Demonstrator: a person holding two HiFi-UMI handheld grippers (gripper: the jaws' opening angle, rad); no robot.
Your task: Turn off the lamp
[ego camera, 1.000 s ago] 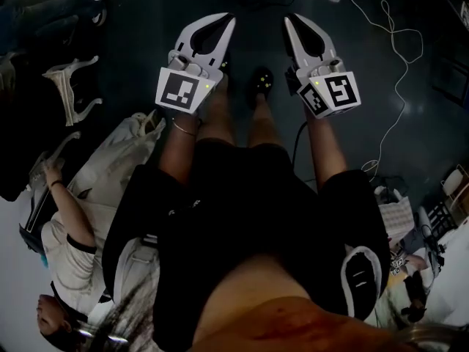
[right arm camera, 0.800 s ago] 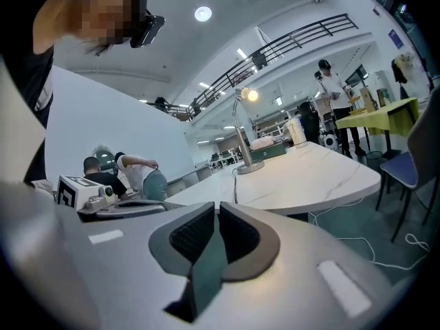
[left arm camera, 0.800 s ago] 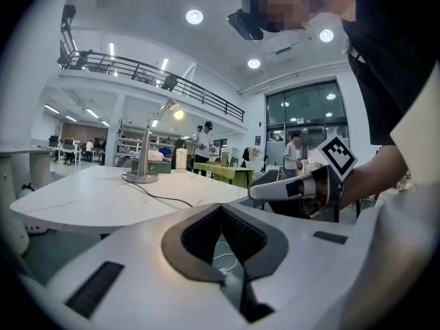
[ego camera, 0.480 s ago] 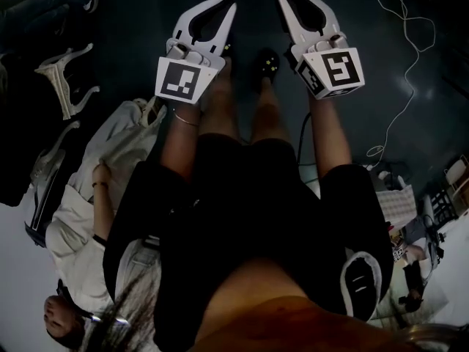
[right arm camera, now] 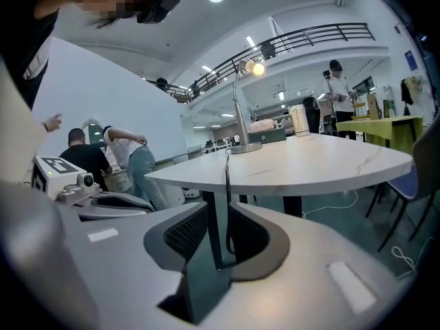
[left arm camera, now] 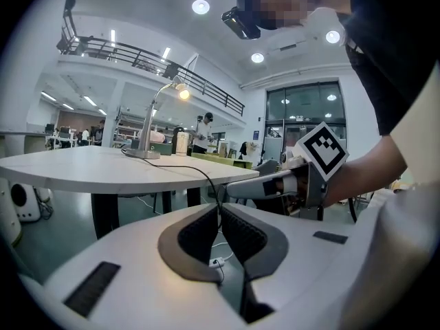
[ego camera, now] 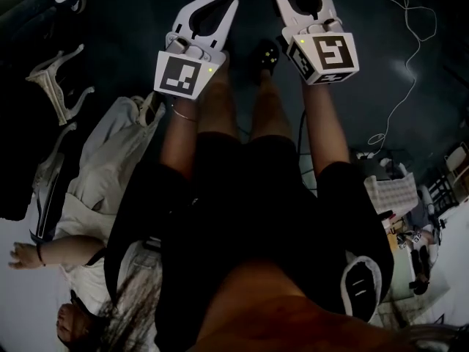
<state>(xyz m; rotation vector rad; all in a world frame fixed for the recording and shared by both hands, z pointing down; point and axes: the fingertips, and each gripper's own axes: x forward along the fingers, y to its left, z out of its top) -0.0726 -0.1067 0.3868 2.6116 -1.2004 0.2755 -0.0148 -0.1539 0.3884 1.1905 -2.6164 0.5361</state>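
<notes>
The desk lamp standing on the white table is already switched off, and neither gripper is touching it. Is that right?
One slip: the lamp is lit, not off; its bulb glows in the right gripper view. It does stand on the white table, and the left gripper and right gripper both hang clear of it.

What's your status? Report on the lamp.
Left gripper shut, empty; right gripper slightly open, empty. Lamp lit on the table, untouched. Nothing in the way.
</notes>
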